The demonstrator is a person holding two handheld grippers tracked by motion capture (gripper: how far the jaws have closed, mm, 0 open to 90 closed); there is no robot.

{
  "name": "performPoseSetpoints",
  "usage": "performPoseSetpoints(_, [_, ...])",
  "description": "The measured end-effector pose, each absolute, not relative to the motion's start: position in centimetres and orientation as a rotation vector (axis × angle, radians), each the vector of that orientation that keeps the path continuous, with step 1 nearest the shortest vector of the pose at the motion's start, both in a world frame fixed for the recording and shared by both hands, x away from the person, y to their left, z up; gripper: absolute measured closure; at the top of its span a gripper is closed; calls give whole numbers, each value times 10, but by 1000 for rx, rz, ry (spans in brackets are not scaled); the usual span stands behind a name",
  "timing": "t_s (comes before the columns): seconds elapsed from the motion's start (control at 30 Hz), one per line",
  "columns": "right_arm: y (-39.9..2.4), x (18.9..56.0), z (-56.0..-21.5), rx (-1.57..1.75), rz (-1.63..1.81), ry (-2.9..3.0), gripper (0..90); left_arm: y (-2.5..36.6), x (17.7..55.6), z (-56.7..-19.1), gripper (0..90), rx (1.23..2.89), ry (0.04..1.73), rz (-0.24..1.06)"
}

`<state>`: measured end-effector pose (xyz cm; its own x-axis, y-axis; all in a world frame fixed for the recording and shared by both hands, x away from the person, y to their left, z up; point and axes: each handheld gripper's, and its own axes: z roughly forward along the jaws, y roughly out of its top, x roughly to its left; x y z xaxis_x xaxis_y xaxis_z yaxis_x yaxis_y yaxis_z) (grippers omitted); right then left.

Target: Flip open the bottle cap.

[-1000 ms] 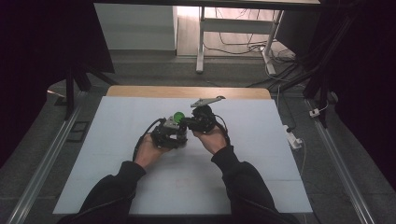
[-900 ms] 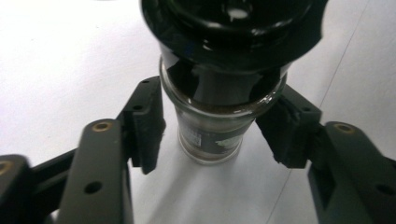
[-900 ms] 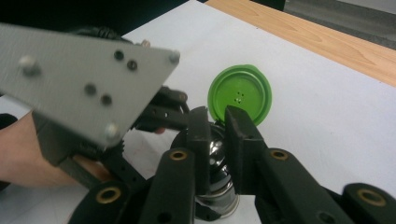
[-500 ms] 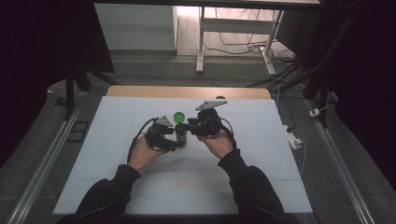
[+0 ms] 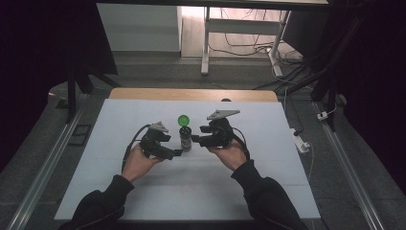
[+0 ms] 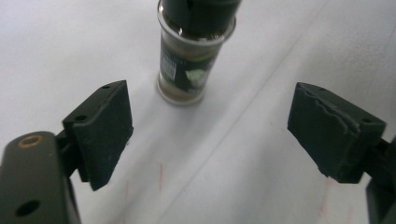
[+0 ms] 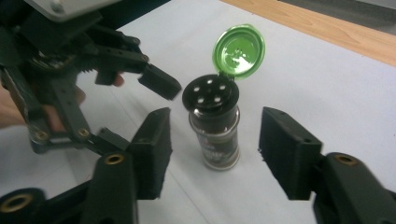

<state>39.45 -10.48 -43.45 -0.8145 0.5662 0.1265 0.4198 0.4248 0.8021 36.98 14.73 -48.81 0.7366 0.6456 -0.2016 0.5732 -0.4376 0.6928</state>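
Small glass spice jar (image 5: 185,139) with black shaker top and flipped-up green lid (image 7: 239,49), standing alone mid-way across the white table (image 5: 268,191), nearer the far edge. Left gripper (image 6: 210,135) and right gripper (image 7: 212,156): jaws just opening, spread wide, pinching nothing. Could tip and spill if bumped.

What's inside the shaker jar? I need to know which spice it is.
Through the glass of the jar, a brownish powder shows. The label covers part of it, and its print is too blurred to name the spice.
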Motion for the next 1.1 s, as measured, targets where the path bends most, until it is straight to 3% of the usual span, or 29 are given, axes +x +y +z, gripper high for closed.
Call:
performPoseSetpoints(0.53, [-124, 364, -437, 884, 1349, 2530, 161, 173, 329, -476, 14, 2136, 886, 105])
performPoseSetpoints(1.1, [-164, 326, -439, 908, 1338, 2499, 35, 217, 277, -465, 0, 2048, 947, 145])
